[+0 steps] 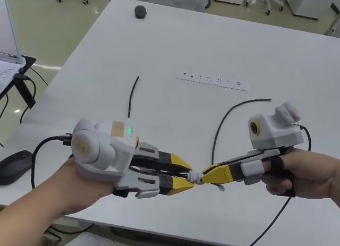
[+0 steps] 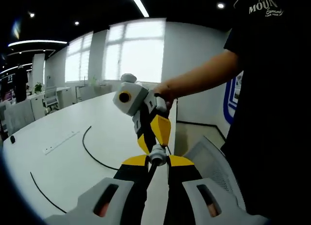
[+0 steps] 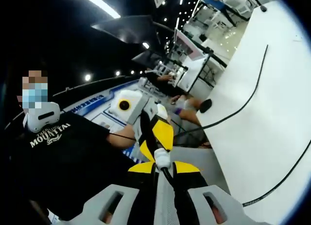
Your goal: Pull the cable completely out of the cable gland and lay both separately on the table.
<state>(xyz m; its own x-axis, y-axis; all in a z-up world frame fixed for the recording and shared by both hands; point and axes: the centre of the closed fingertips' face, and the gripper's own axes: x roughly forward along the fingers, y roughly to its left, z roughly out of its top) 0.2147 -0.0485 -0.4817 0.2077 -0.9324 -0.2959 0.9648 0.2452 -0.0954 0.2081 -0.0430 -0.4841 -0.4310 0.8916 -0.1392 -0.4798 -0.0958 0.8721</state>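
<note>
Nearest us, the grey-white left gripper (image 1: 187, 178) has its yellow-tipped fingers pinched narrow on the small white plastic cable gland (image 1: 196, 177). It holds the gland in the air just over the near edge of the white counter (image 1: 175, 44). The right gripper (image 1: 208, 175) meets it tip to tip. Its fingers are closed, as far as we can judge, on the thin black cable (image 1: 226, 118) right beside the gland. We read this face-to-face hold as set up for drawing the hands apart along the cable's line. The cable's free length lies curved on the counter, and the gland is not yet off it.
</note>
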